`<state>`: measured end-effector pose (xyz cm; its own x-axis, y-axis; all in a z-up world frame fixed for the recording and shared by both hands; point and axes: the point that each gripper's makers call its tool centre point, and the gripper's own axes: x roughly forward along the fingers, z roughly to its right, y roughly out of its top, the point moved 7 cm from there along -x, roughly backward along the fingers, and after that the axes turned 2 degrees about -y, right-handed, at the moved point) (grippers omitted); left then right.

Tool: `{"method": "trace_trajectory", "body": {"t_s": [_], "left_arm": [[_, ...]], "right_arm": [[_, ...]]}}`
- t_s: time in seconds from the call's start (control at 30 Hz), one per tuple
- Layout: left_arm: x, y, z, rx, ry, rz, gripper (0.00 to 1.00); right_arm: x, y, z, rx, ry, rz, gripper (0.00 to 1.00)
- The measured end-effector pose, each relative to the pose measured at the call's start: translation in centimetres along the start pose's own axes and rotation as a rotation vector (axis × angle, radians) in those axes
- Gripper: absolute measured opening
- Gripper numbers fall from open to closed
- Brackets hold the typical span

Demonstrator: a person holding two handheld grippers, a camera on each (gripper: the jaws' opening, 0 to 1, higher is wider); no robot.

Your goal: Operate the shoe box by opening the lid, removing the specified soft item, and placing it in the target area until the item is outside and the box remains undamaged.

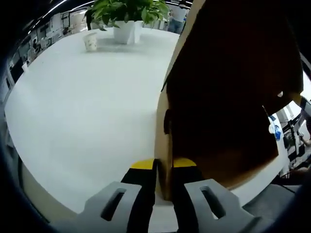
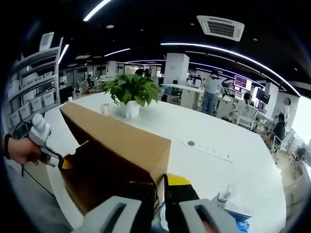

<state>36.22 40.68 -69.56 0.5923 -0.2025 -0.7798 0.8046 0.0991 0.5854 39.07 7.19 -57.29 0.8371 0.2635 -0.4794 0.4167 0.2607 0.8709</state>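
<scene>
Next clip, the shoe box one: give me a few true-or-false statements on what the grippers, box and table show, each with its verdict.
1. The left gripper clamps an edge of the cardboard box. True.
2. The right gripper hangs open, clear of the box. False: its jaws pinch the box wall.
3. A potted plant stands on the white table. True.
4. A paper cup lies tipped over inside the box. False: it stands upright on the table near the plant.
5. The soft item already lies on the table. False: none shows there.

Can't see into the shoe box (image 1: 228,97), inside is just dark shadow. Plant (image 1: 127,10) cut off at the top edge. Small blue-labelled stuff (image 2: 233,206) on the desk (image 2: 218,141) too blurry to make out.
</scene>
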Motion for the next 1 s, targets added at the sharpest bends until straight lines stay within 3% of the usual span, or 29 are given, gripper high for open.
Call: {"method": "trace_trajectory", "body": {"t_s": [0.4,0.67,1.0], "left_arm": [[0.0,-0.2,0.0,-0.014,-0.019,0.002,0.1],[-0.9,-0.5,0.5,-0.012,-0.032,0.004,0.11],[-1.3,-0.8,0.6,-0.003,-0.089,0.019,0.14]], "right_arm": [[-0.7,-0.7,-0.6,0.021,-0.008,-0.015,0.01],[-1.4,-2.4,-1.5,0.038,0.0,-0.029,0.01],[-1.7,-3.2,-1.7,0.038,0.011,-0.043,0.02]]}}
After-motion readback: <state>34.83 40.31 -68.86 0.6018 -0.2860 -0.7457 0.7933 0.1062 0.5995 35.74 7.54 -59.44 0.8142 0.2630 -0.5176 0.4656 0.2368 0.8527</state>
